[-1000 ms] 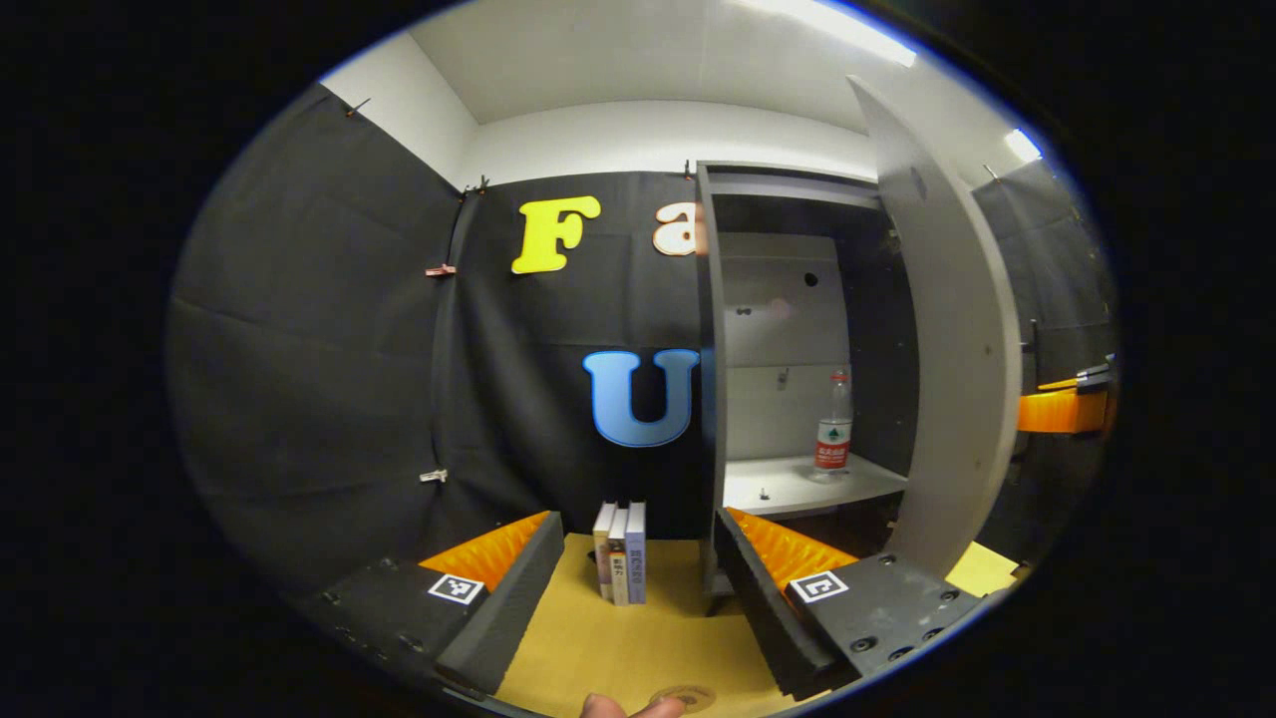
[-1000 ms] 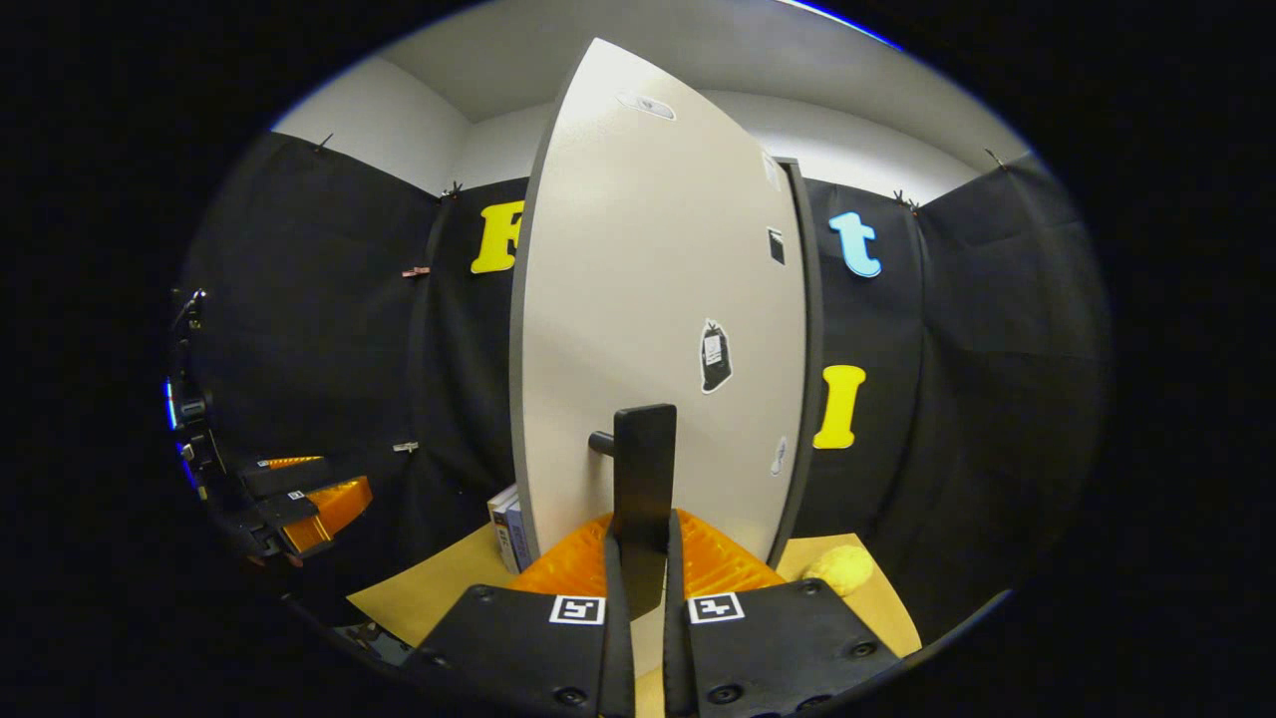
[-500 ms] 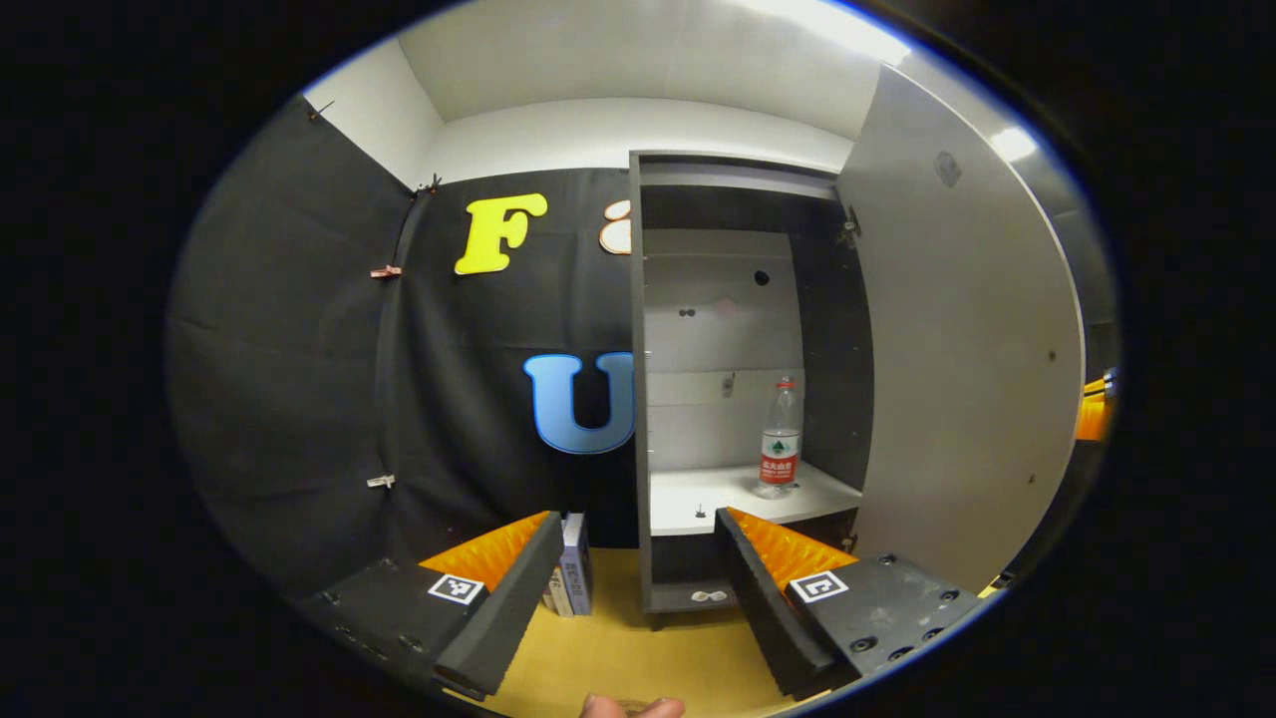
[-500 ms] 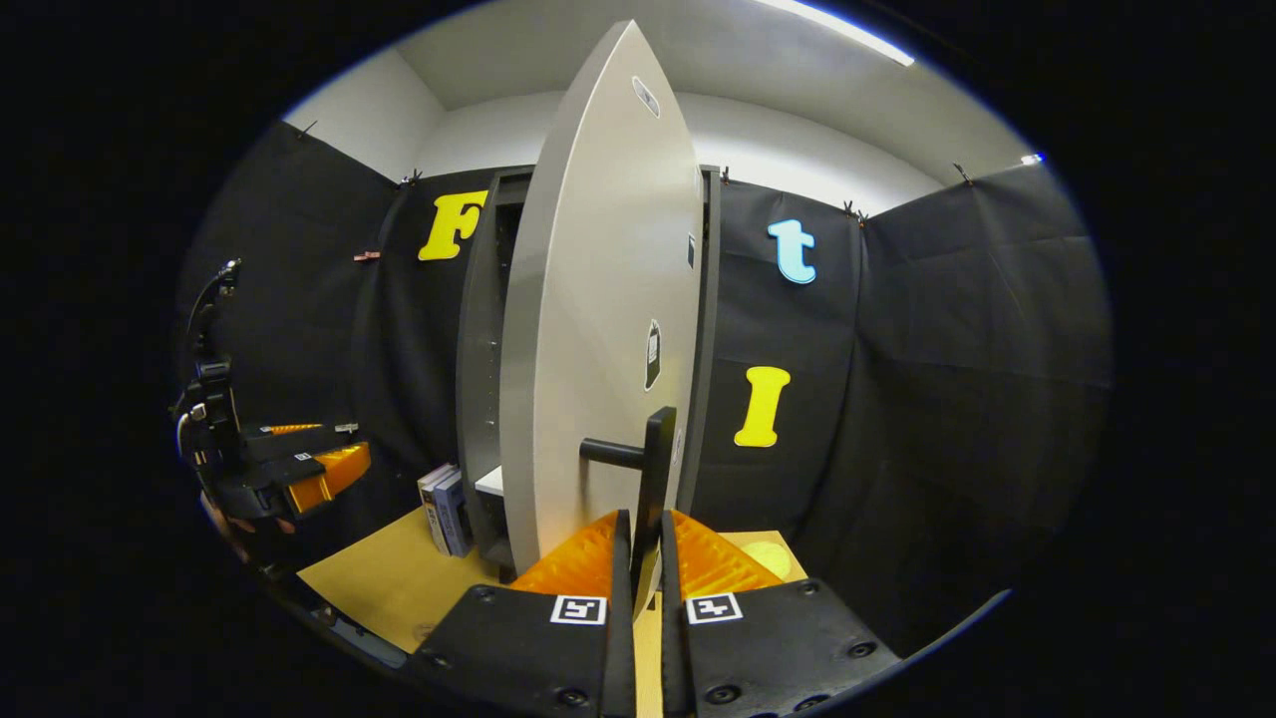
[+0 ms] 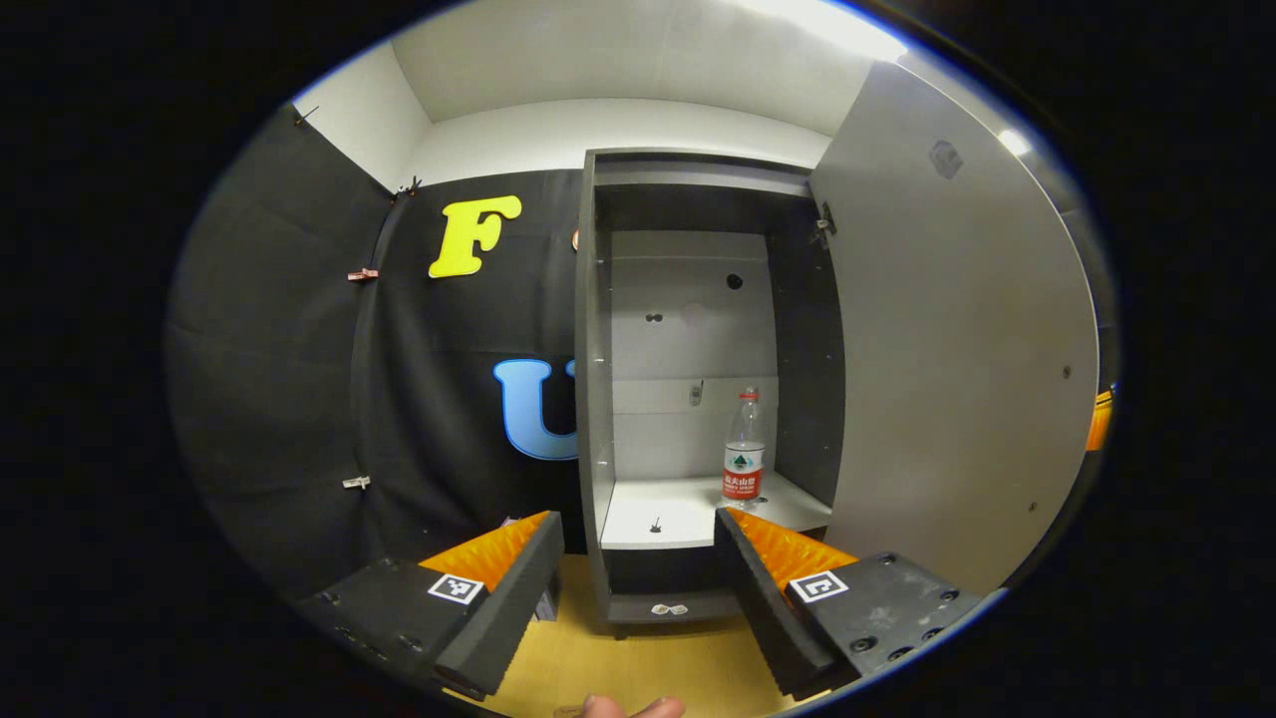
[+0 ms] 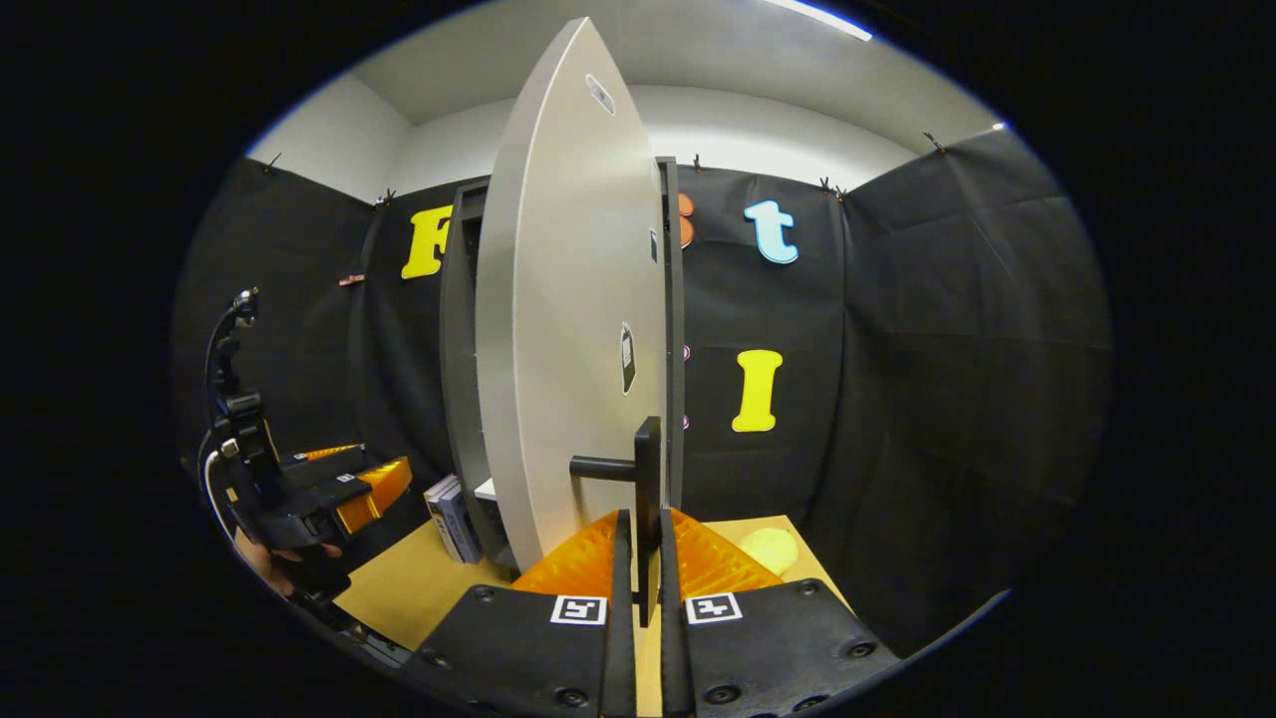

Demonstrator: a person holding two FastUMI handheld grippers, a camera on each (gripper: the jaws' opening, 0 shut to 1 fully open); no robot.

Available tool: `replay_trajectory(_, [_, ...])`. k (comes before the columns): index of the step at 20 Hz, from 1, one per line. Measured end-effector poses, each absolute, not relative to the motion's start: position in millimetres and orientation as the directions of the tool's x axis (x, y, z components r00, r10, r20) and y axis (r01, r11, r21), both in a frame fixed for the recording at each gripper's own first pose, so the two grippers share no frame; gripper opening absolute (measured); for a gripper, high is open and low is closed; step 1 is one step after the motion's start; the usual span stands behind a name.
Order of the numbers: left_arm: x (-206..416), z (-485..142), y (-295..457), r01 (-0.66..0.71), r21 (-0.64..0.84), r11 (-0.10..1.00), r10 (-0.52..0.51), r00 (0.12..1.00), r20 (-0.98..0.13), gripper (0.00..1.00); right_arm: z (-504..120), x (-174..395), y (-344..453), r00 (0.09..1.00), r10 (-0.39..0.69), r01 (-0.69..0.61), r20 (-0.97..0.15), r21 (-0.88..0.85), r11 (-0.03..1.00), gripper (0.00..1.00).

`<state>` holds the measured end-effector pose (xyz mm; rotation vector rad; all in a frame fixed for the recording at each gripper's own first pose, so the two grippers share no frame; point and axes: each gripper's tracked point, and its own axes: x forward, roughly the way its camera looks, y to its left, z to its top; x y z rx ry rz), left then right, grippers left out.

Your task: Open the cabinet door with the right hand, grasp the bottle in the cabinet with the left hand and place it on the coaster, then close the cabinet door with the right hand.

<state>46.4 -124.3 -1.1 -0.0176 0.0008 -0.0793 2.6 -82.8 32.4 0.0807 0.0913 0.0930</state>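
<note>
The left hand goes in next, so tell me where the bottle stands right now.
In the left gripper view the bottle stands upright on the white shelf inside the open cabinet, toward the shelf's right side near the dark right wall, beyond the open left gripper.

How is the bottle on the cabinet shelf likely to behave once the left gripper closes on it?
The bottle is tall and narrow on a small base, so a nudge near its cap could tip it. Its clear plastic wall probably gives under the left gripper. It looks mostly empty, so likely light, though the fill level is hard to read.
</note>
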Motion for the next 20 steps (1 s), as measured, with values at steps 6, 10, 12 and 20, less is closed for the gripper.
replay_trajectory(6, [52.4,4.0,-149.6,0.090,-0.002,0.996,-0.090,0.996,0.007,0.96,35.1,-6.2,-113.8,0.995,0.044,-0.037,-0.084,0.092,0.995,0.09])
replay_trajectory(10, [65.7,7.4,-167.3,0.105,0.008,0.994,-0.105,0.994,0.008,0.95,35.0,-10.9,-122.5,0.996,0.032,-0.022,-0.078,0.121,0.992,0.08])
replay_trajectory(12, [78.8,9.0,-179.3,0.119,0.019,0.993,-0.120,0.993,0.007,0.94,35.1,-12.0,-121.3,0.996,0.046,-0.036,-0.082,0.118,0.992,0.08])
replay_trajectory(20, [172.5,-5.2,-243.0,0.180,0.018,0.984,-0.180,0.984,-0.006,0.95,53.7,-48.5,-143.9,0.995,0.095,-0.091,-0.030,0.124,0.988,0.09])
